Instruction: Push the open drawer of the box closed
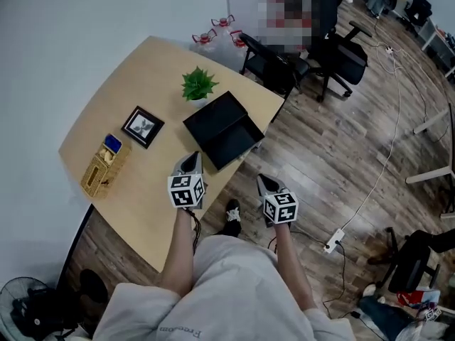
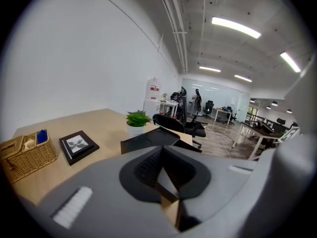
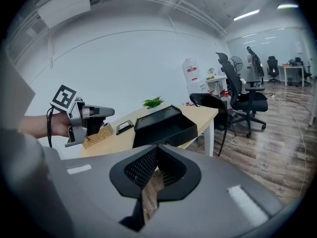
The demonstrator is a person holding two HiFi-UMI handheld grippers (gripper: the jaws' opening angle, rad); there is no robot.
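A black box (image 1: 213, 121) lies on the light wooden table (image 1: 146, 204), close to its front right edge, with its open drawer (image 1: 240, 139) pulled out toward that edge. My left gripper (image 1: 190, 160) hovers over the table just short of the box, jaws shut and empty. My right gripper (image 1: 266, 182) hangs off the table over the floor, below the drawer's corner, also shut on nothing. The left gripper view has the box (image 2: 148, 139) right beyond my left gripper (image 2: 161, 150). The right gripper view shows the drawer's hollow (image 3: 166, 125) past my right gripper (image 3: 155, 152), and the left gripper (image 3: 81, 120).
Behind the box stands a potted plant (image 1: 197, 85). A picture frame (image 1: 143, 126) and a wicker basket (image 1: 105, 165) lie to the left. Black office chairs (image 1: 274, 62) crowd the table's far end. A power strip (image 1: 333, 241) and cable lie on the floor at right.
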